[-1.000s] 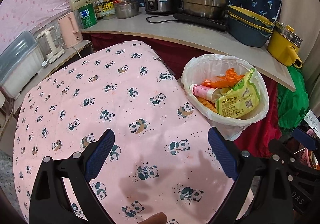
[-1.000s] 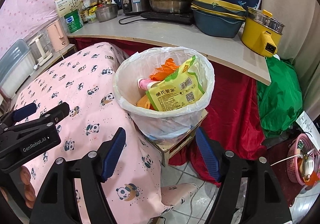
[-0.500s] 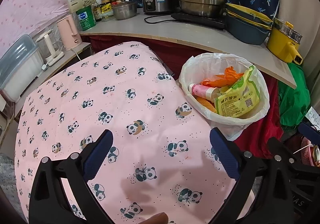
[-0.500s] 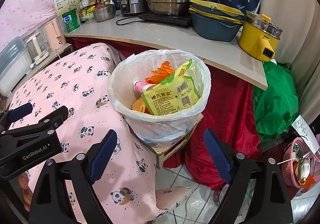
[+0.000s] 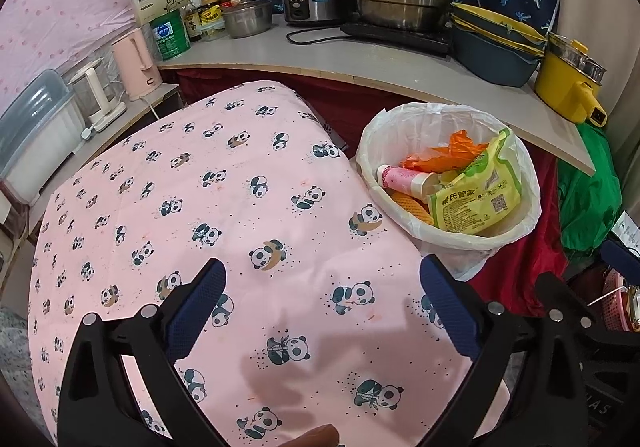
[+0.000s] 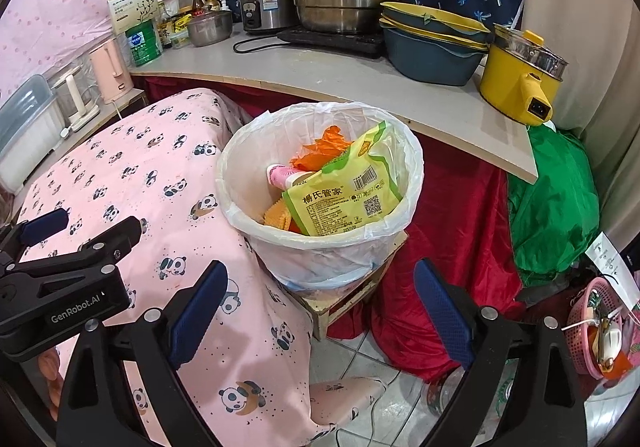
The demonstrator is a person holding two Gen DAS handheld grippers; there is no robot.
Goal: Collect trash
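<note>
Beside the pink panda cloth [image 5: 224, 207], on its right edge, stands the white-lined bin [image 6: 320, 247], propped on a small wooden stand [image 6: 344, 299] against the red drape [image 6: 452, 247]. Over the last second we have drawn both tools back and a little up — the bin sits slightly smaller and farther in both views than it did, and nothing in it has shifted. Our left gripper [image 5: 320, 311] hangs over the cloth with its jaws spread wide and nothing between them; our right gripper [image 6: 320, 311] hangs just short of the bin's near side, also spread wide and empty. We read this as the drop being done and the hands pulling clear. No loose rubbish shows on the cloth, so the collecting looks close to finished, if not complete. The trash lies inside the bin: the yellow-green packet [image 6: 344, 191] leans on the right wall, its long axis running from the near-left bottom up to the far right, printed face toward us. The pink tube [image 5: 404, 179] lies nearly flat behind it, capped end pointing left, orange wrapper [image 6: 324, 151] at the far side.
</note>
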